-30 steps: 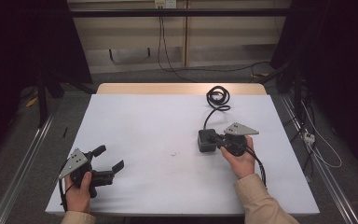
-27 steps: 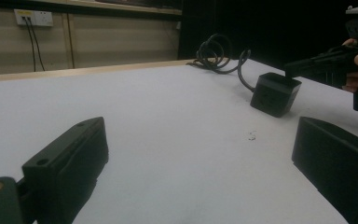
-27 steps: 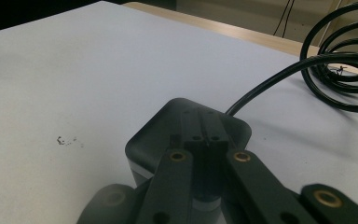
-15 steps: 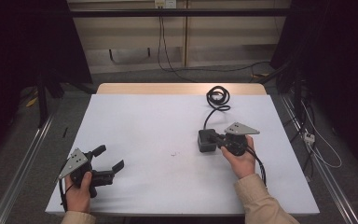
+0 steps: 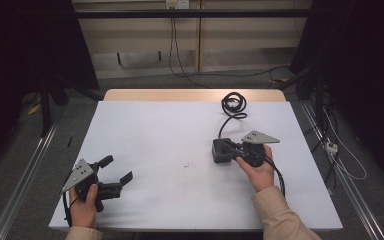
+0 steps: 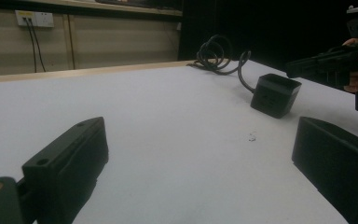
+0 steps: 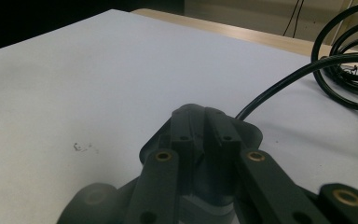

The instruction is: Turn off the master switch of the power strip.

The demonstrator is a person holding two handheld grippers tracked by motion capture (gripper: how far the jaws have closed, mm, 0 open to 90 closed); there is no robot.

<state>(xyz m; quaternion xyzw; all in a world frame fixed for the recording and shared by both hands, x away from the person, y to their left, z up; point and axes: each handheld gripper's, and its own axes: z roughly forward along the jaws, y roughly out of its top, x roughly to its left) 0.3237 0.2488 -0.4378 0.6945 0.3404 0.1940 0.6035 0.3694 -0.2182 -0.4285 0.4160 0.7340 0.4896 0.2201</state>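
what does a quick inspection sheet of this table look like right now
surface: white table, flat
job's things: black adapter box standing on the table
clutter: small dark specks
grippers: left gripper open, nothing between the jaws; right gripper at the box, jaws near shut, just been opening slightly, nothing seen between
cables: box's lead coiled at far edge
surroundings: wall sockets, floor cables

Matt black plastic adapter (image 5: 222, 150), smooth white tabletop (image 5: 170, 135)
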